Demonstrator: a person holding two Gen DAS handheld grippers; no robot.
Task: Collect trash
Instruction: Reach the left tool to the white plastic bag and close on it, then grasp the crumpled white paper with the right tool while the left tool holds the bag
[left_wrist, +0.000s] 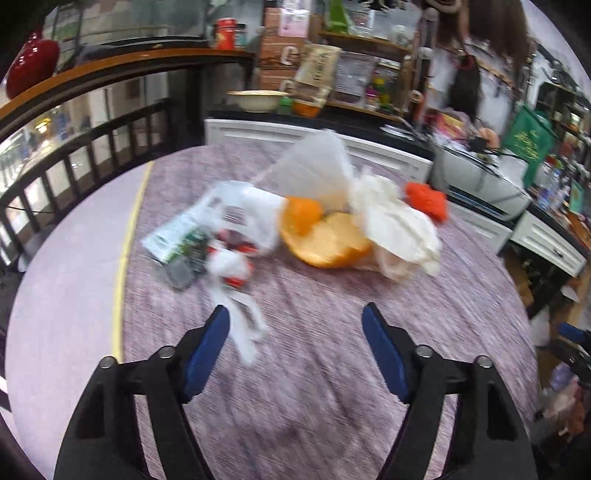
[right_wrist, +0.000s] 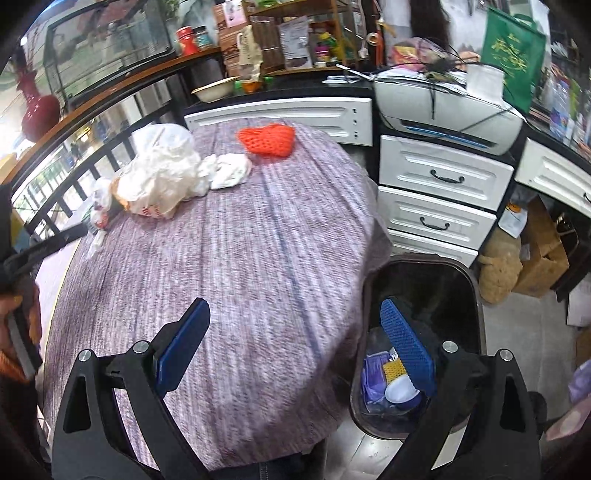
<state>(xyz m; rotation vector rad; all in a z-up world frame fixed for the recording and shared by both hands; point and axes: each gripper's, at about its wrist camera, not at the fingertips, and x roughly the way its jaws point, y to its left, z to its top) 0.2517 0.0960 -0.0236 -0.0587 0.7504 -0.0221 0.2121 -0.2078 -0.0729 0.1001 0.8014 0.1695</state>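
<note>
Trash lies on a purple tablecloth (left_wrist: 314, 369): a clear plastic bag with wrappers (left_wrist: 221, 229), orange peel (left_wrist: 321, 236), crumpled white tissue (left_wrist: 399, 221), an orange foam net (left_wrist: 426, 201). My left gripper (left_wrist: 295, 321) is open and empty, hovering just short of the plastic bag's tail. My right gripper (right_wrist: 295, 317) is open and empty over the table's near right edge. The white bags (right_wrist: 162, 170), tissue (right_wrist: 229, 170) and foam net (right_wrist: 267, 140) lie far across the table. A black bin (right_wrist: 424, 295) with trash inside stands on the floor to the right.
White drawers (right_wrist: 443, 184) and a printer (right_wrist: 450, 118) stand behind the bin. A dark railing (left_wrist: 92, 147) runs along the table's left side. A cluttered counter and shelves (left_wrist: 332, 92) stand behind the table. Cardboard boxes (right_wrist: 539, 251) sit on the floor at right.
</note>
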